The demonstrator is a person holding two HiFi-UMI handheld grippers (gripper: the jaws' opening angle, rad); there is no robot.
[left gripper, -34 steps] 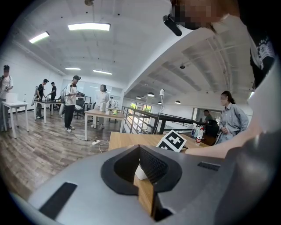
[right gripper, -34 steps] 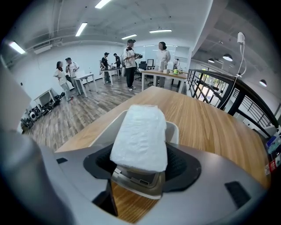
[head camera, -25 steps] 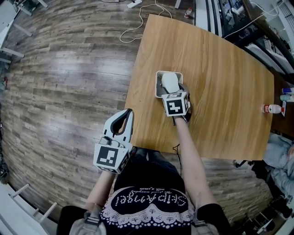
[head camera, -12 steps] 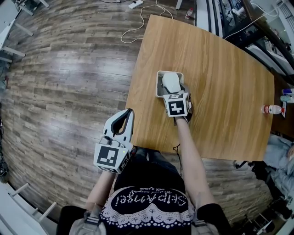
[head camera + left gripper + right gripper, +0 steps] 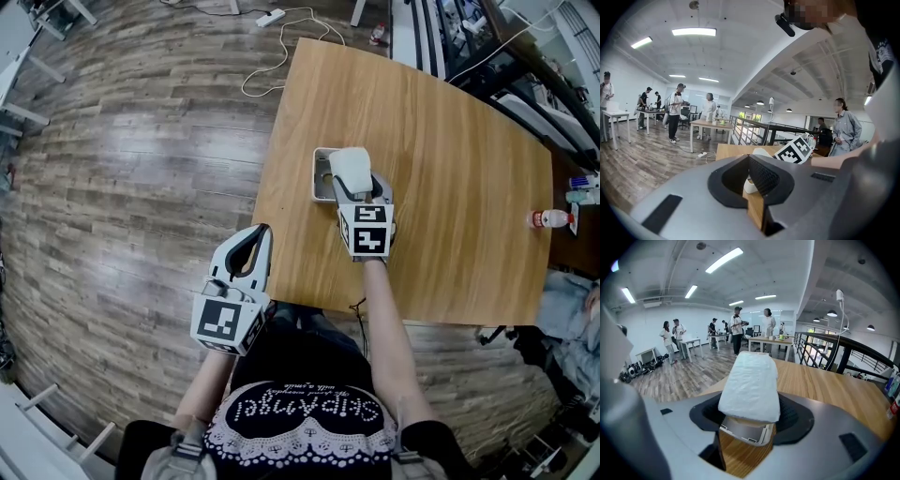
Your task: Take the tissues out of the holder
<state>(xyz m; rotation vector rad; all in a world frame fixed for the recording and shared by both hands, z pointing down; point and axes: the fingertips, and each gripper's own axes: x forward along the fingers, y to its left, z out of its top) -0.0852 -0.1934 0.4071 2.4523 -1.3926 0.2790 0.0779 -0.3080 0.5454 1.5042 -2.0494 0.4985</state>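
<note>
Table: the pale wooden table (image 5: 450,141) carries the job, which sits close to its left edge.
Left gripper: my left gripper (image 5: 259,234) hangs off the near edge over the floor, jaws together and empty.
Right gripper: my right gripper (image 5: 360,190) is clamped on the tissues, jaws wide around them.
Holder: the white rectangular plastic holder (image 5: 321,180) stays on the table.
Tissues: the white soft tissue pack (image 5: 750,380) is above the holder.
Change: a second ago the pack sat inside; I've raised it, so I judge it nearly free.
</note>
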